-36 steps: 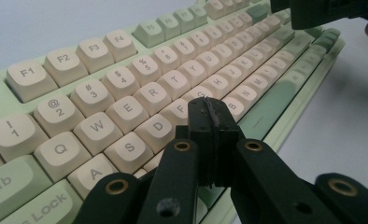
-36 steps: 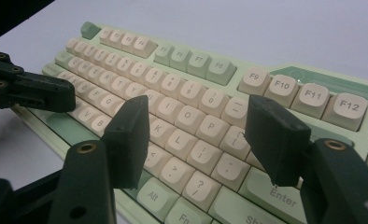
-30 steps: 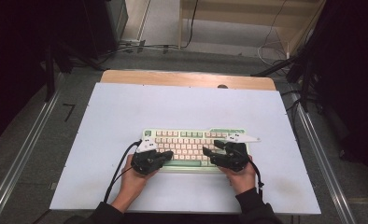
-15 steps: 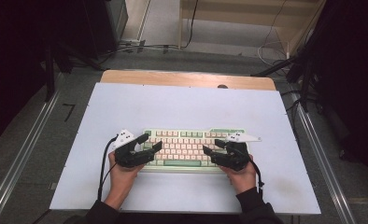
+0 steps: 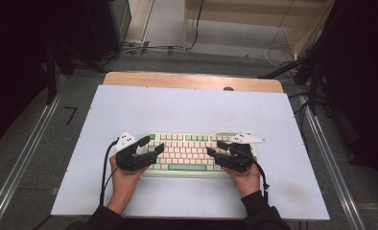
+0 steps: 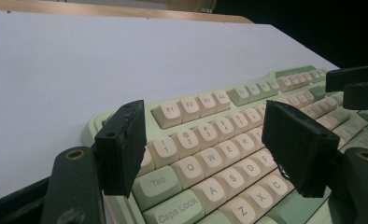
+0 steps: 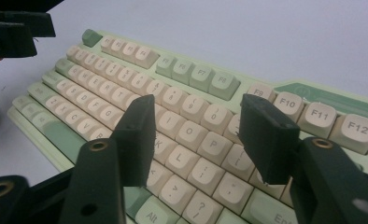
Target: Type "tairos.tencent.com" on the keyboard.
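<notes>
Both grippers, left (image 5: pixel 149 145) & right (image 5: pixel 215 148), jaws apart, empty, over keyboard (image 5: pixel 187 151) ends; nothing grasped yet.

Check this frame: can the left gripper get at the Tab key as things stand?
Probably yes: the left gripper hangs open over the keyboard's left end, and the Tab key lies uncovered just below.
</notes>
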